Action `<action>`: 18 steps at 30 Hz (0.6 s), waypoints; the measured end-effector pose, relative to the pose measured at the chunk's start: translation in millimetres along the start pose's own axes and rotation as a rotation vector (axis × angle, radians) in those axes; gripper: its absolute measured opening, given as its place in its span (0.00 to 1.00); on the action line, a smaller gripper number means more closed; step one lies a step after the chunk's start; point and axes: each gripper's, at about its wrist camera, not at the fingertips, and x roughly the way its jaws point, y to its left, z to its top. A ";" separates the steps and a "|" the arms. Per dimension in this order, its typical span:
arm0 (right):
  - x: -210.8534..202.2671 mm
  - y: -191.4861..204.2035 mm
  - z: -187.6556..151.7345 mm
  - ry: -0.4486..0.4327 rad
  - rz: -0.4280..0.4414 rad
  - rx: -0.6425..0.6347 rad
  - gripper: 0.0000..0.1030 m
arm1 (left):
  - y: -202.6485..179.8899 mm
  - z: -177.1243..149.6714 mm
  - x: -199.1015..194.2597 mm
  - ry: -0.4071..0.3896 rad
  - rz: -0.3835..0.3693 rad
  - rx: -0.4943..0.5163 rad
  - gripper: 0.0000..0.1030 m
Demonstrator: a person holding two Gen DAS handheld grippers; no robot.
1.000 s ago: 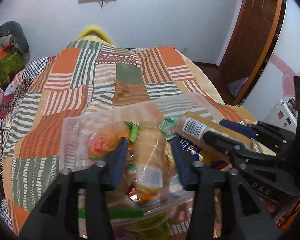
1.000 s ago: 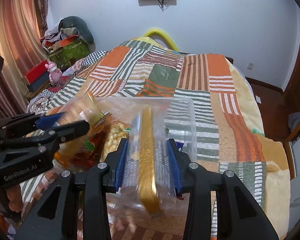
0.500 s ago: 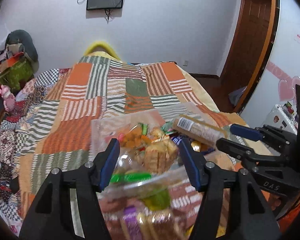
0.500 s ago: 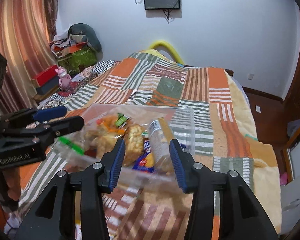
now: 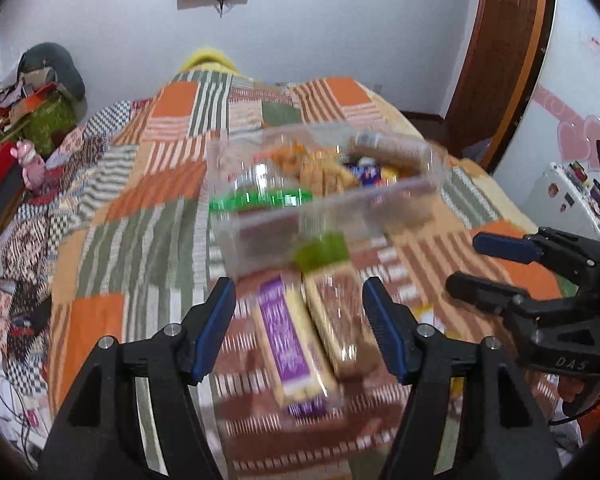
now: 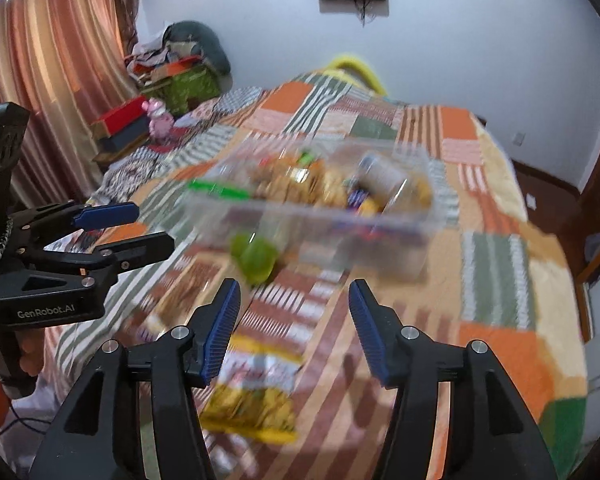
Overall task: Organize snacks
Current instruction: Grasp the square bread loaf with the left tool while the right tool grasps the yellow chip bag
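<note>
Clear plastic container (image 5: 260, 236) of snacks on patchwork quilt (image 5: 152, 184) | left gripper (image 5: 300, 320) jaws spread, empty | right gripper (image 6: 294, 320) jaws spread, empty

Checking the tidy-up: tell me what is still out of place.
Several snacks lie loose on the quilt outside the clear container: a purple packet, a brown packet, a green item and a yellow bag. Both grippers are open.

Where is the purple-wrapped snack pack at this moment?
In the left wrist view, the purple-wrapped pack lies on the patchwork quilt between the open left gripper's fingers, beside a brown pack, nearer than the clear tub.
</note>
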 end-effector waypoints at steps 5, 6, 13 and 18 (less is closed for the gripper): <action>17.8 7.8 -25.2 0.088 0.035 0.017 0.52 | -1.3 -22.3 5.2 0.034 -0.008 -0.028 0.64; 21.7 9.3 -29.5 0.103 0.040 0.018 0.52 | -1.6 -25.6 5.0 0.036 -0.010 -0.034 0.64; 39.5 11.9 -46.4 0.156 0.044 0.022 0.52 | -9.0 -27.0 11.3 0.034 -0.047 -0.063 0.64; 39.2 3.1 -48.0 0.143 0.027 0.030 0.48 | -17.5 -19.3 20.3 0.027 -0.066 -0.057 0.63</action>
